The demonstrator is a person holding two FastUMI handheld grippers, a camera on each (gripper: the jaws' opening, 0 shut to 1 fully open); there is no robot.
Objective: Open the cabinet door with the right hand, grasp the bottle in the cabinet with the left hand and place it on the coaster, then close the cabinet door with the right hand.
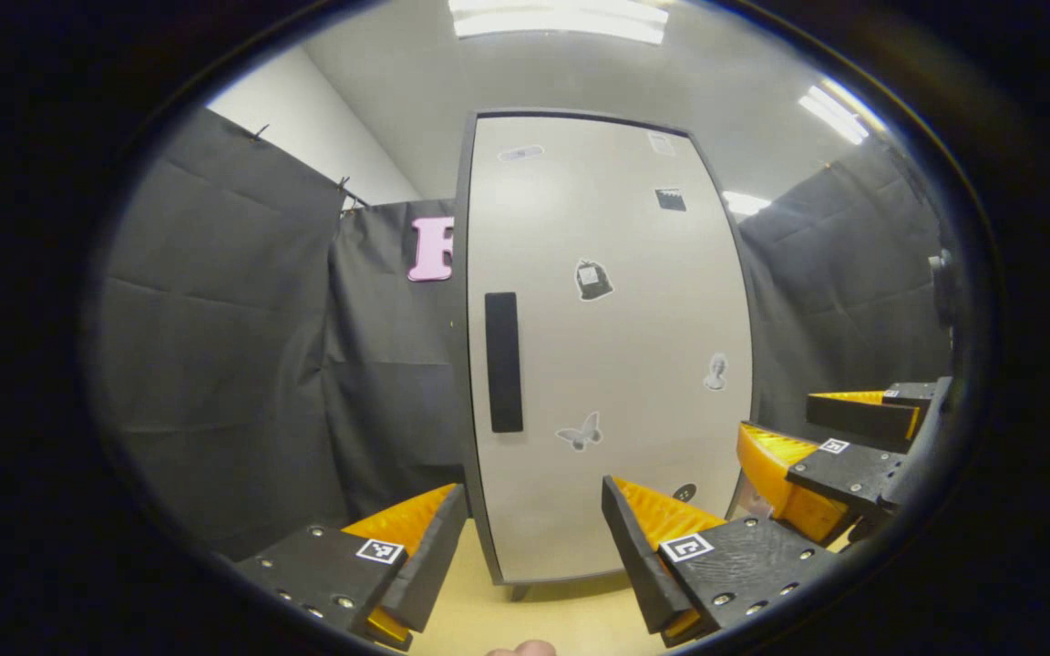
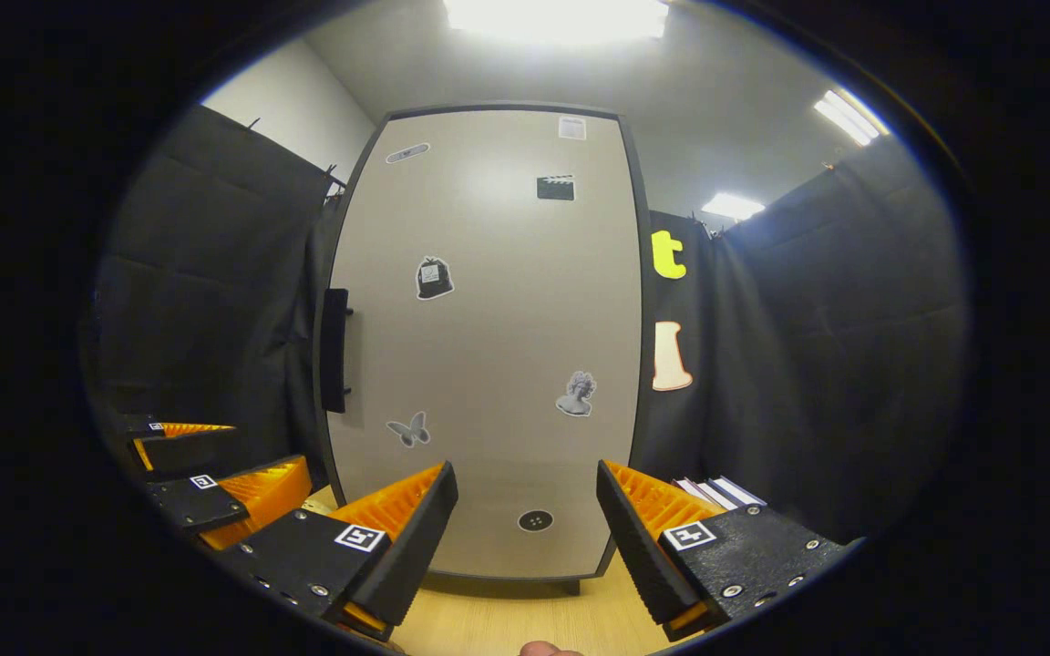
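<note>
The cabinet door (image 1: 607,346) stands upright and closed — its handle (image 1: 503,362) runs vertically — while the left gripper (image 1: 534,547) and right gripper (image 2: 525,538) both gape, released.

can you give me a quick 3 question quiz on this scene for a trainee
1. True or false: the cabinet door is shut.
2. Which side of the door, as the right gripper view shows it, carries the handle? A) left edge B) right edge C) top edge
3. Fill in: the jaws of both the left gripper and the right gripper stand ____ and hold nothing.

Key
1. True: the door sits flush in its frame and the inside is hidden.
2. A: the dark vertical handle sits at the left edge.
3. open: each pair stands apart, with the door in the gap.
</note>
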